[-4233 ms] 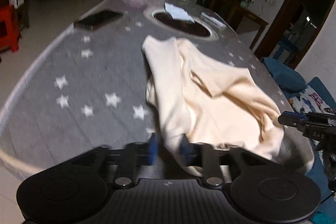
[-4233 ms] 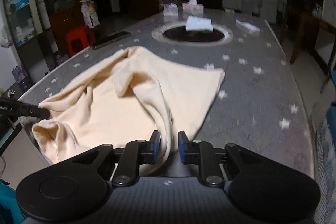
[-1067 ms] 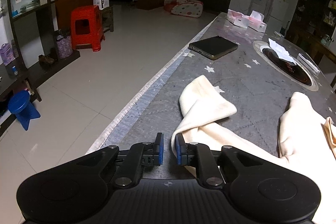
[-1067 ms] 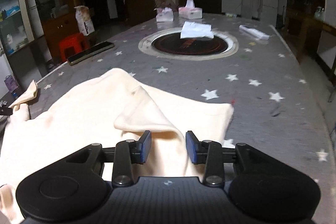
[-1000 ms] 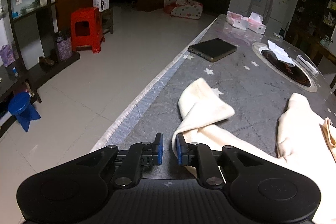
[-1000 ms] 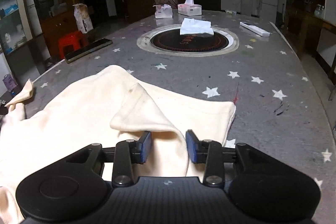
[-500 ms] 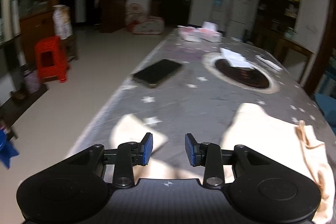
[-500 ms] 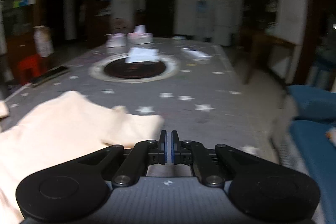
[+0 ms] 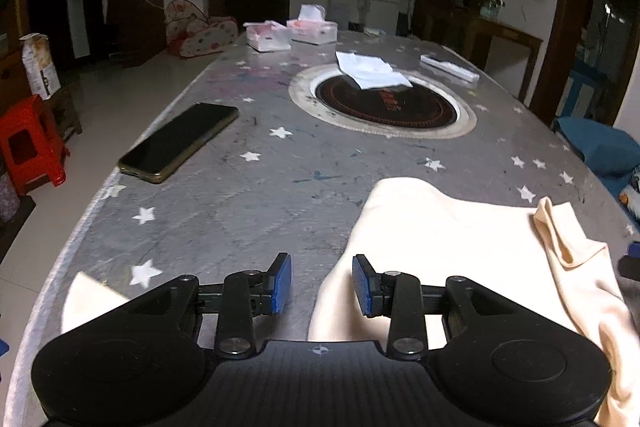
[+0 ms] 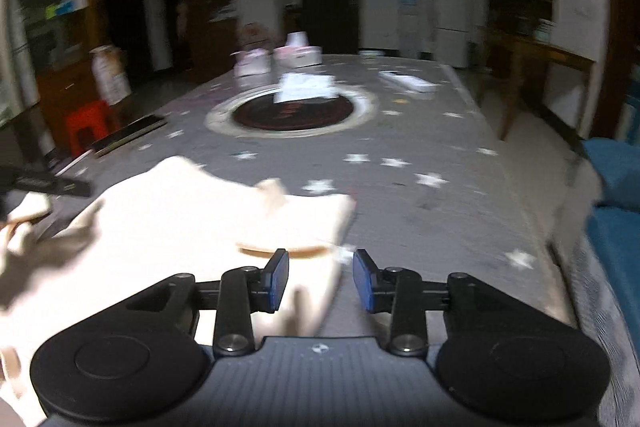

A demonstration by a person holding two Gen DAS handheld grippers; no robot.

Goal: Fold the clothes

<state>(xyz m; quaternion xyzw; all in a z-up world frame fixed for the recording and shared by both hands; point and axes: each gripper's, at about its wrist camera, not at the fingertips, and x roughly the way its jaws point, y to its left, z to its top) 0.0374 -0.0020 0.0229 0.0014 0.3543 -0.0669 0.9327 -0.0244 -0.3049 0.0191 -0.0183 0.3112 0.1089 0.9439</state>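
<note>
Fingers of the left gripper (image 9: 322, 283) stand apart with nothing between them, blue pads facing each other; fingers of the right gripper (image 10: 321, 281) are likewise spread and hold nothing. Cream garment (image 9: 472, 251) lies on the grey star-printed counter (image 9: 248, 211), its left edge just under and ahead of the left gripper's right finger, and one loose end (image 9: 84, 297) showing to the left of the left finger. In the blurred right wrist view the garment (image 10: 168, 223) spreads ahead and left of the left finger. Dark phone (image 9: 180, 141) lies farther ahead to the left. Round inset hotplate (image 9: 384, 103) sits beyond, with white paper (image 9: 370, 71) on its far rim. Tissue boxes (image 9: 292, 33) stand at the far end.
</note>
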